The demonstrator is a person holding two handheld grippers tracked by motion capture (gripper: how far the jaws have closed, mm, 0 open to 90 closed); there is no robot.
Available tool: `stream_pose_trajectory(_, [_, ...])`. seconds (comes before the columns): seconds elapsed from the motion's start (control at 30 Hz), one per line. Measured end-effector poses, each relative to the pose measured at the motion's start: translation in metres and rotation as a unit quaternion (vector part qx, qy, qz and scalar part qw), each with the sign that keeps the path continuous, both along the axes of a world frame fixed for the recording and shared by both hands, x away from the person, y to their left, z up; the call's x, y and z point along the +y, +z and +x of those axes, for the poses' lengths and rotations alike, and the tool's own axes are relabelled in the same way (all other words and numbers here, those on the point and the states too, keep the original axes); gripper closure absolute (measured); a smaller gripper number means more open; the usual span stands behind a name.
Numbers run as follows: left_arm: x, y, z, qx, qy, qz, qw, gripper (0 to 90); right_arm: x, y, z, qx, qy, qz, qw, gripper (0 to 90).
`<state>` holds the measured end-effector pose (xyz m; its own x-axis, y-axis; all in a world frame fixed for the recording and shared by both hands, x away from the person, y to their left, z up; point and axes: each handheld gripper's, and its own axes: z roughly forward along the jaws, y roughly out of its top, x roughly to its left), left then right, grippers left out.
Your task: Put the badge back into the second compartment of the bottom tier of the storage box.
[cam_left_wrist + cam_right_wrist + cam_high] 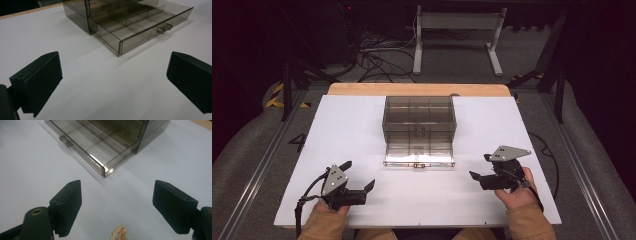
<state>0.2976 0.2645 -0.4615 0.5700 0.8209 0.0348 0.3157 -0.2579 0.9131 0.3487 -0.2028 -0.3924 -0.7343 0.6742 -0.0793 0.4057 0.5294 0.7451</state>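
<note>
The smoked drawer box [419, 120] sits mid-bench with its bottom drawer [418, 152] pulled out toward you. Your left gripper [360, 176] and right gripper [480, 166] flank the drawer, jaws spread, empty. Pushing the drawer off-centre could skew or slide the light box.

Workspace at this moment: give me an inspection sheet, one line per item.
Surface: white board on a wooden table.
Job's things: smoky transparent plastic drawer box, its bottom drawer pulled out, divided compartments look empty, two small knobs.
Clutter: small gold-coloured object on the board beneath the right gripper, identity unclear.
Grippers: left gripper open, holding nothing; right gripper open, holding nothing.
Cables: black cable trails from the left gripper; tangled cables on the floor beyond.
Surroundings: dark room, grey desk frame behind.
</note>
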Motion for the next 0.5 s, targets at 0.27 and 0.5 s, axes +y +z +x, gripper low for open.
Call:
stream_pose_trajectory(0.27, [0.0,0.0,0.0,0.001,0.0,0.001,1.0,0.8,-0.005,-0.008,0.0,0.005,-0.012,-0.019,0.9997,24.0])
stream_pose_trajectory(0.5, [0.0,0.0,0.0,0.001,0.0,0.001,1.0,0.8,-0.006,-0.013,0.002,0.016,-0.021,-0.034,0.9991,24.0])
